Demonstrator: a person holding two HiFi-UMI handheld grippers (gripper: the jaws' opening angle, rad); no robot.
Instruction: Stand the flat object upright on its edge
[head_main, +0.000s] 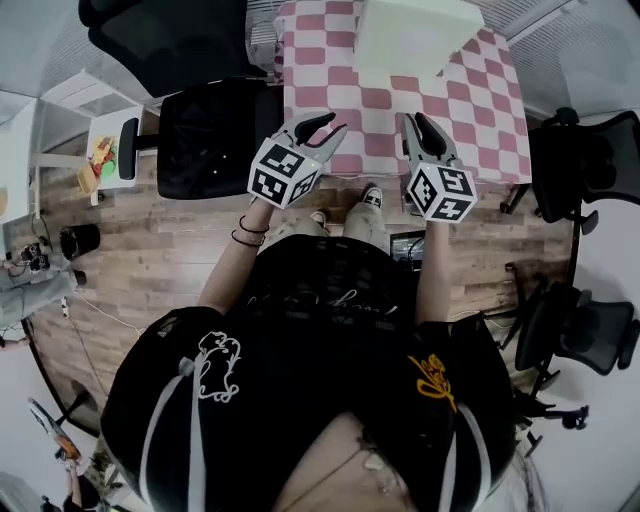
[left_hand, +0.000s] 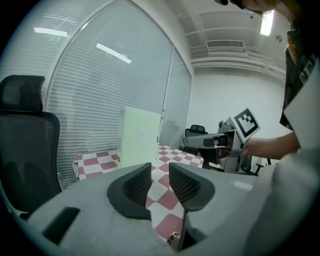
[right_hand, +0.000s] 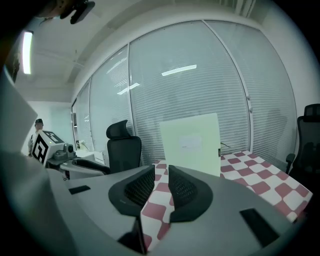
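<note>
The flat object (head_main: 410, 35), a pale green board, stands upright on the far part of the pink-and-white checkered table (head_main: 330, 60). It shows upright ahead in the left gripper view (left_hand: 140, 137) and the right gripper view (right_hand: 192, 142). Both grippers hover at the table's near edge, well short of the board. My left gripper (head_main: 333, 123) (left_hand: 160, 172) has its jaws drawn together with nothing between them. My right gripper (head_main: 414, 118) (right_hand: 161, 172) is likewise shut and empty. Each gripper shows in the other's view, the right one (left_hand: 235, 137) and the left one (right_hand: 55, 150).
A black office chair (head_main: 205, 135) stands at the table's left side; two more chairs (head_main: 575, 165) (head_main: 580, 330) stand to the right. A white shelf unit (head_main: 110, 150) is farther left. Blinds cover glass walls (right_hand: 200, 85) behind the table. The floor is wood.
</note>
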